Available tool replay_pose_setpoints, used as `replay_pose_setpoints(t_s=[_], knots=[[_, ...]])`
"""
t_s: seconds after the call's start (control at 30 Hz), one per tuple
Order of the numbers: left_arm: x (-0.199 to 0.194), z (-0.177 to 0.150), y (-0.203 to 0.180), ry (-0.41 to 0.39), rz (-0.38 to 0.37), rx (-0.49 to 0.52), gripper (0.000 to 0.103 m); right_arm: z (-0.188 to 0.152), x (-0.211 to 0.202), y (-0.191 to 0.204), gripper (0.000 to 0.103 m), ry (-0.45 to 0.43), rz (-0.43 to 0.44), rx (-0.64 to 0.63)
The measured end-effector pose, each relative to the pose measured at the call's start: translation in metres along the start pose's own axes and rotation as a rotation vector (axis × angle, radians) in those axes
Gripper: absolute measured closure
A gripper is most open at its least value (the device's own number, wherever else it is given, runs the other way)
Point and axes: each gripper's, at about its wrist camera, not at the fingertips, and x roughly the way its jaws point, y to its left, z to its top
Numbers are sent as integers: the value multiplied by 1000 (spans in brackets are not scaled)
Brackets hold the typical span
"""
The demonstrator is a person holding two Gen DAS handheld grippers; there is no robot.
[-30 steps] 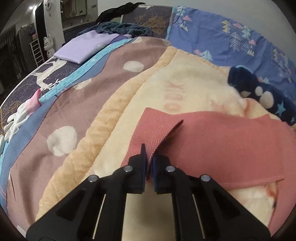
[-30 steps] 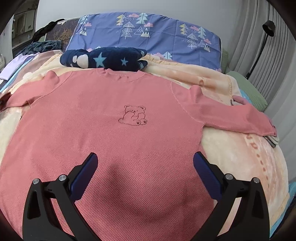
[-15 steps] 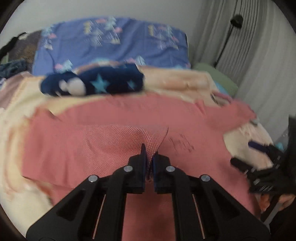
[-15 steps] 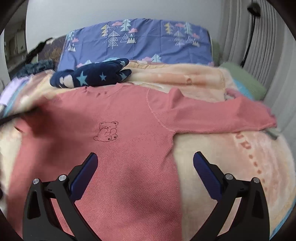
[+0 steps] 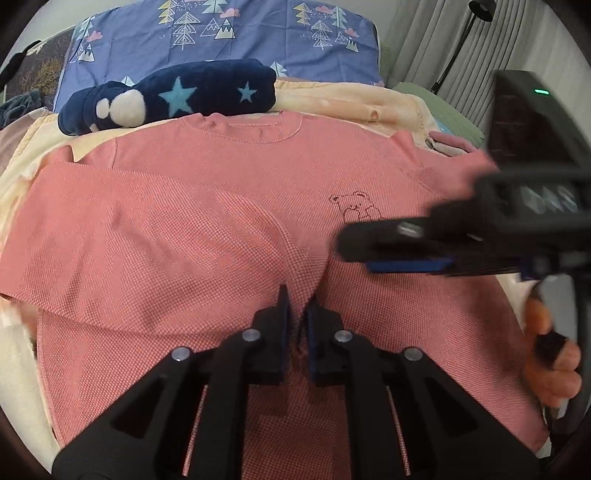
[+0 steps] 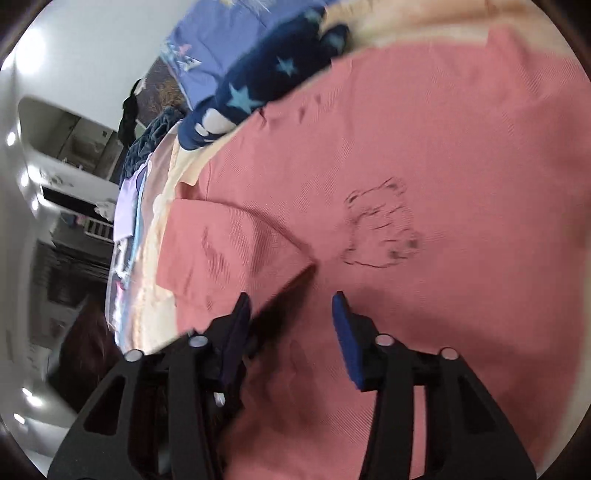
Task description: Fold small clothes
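Sleeve point(image 5: 207, 251) now folded across pink shirt point(image 5: 406, 314), pinched in left gripper point(image 5: 297, 314); right gripper point(image 6: 291, 314) — blurred, closing, nothing between fingers; hem cut off.

Flat pink waffle-knit shirt with bear outline point(image 5: 192, 206) covers most of the bed, low, no bar to passing above. Left half of shirt front open, nothing over it. Folded-over pink sleeve point(image 6: 236, 243) lies flat on the chest, its tip pinched in the left tongs point(image 5: 296, 314), blocking the centre low down. Right tongs point(image 6: 291, 306), jaws closing with only shirt front under them, reach across from the right over the bear print, with hand point(image 5: 550, 354) blocking the right side. Rolled navy fleece with blue stars point(image 5: 173, 99) walls off the collar edge; blue tree-print pillow point(image 5: 229, 33) behind it. Peach fleece blanket point(image 5: 22, 177) left strip free.
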Motion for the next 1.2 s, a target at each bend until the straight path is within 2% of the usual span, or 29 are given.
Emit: replay_pose_setpoints(t_s=[0.07, 0.13, 0.17, 0.2, 0.23, 0.27, 0.37, 0.53, 0.6, 0.73, 0.8, 0.83, 0.87, 0.97, 1.07, 1.2], knots=[[-1, 0, 1, -1, -4, -5, 94, 6, 17, 1, 47, 45, 47, 61], [-2, -1, 2, 2, 1, -6, 94, 11, 25, 6, 46, 61, 58, 77], [-2, -1, 2, 1, 1, -8, 94, 15, 31, 12, 52, 60, 46, 74], [-3, 0, 2, -3, 3, -10, 94, 19, 35, 14, 81, 56, 29, 64], [-5, 2, 1, -10, 3, -12, 96, 23, 36, 20, 98, 43, 4, 33], [-7, 5, 0, -18, -1, -13, 97, 26, 33, 27, 98, 24, -19, -14], [-22, 24, -10, -82, -7, 7, 97, 36, 3, 55, 98, -105, -52, -143], [-39, 73, -44, -194, -39, 66, 97, 57, -46, 84, 98, -278, -142, -295], [-34, 85, -56, -207, -56, 79, 97, 67, -63, 82, 98, -328, -183, -331], [-9, 90, -66, -171, -64, 71, 96, 82, -69, 52, 98, -345, -248, -309], [-2, 87, -64, -148, -63, 62, 82, 89, -68, 30, 98, -347, -274, -264], [0, 82, -63, -138, -55, 67, 66, 92, -68, 21, 98, -349, -274, -240], [-2, 77, -61, -137, -40, 71, 57, 96, -66, 7, 98, -348, -272, -208], [-10, 59, -41, -135, 26, 67, 48, 99, -63, -18, 98, -334, -298, -163], [-26, 43, -2, -142, 99, -1, 44, 98, -58, -37, 98, -304, -295, -109], [-52, 33, 77, -176, 233, -174, 44, 90, -65, -40, 98, -312, -295, -118]])
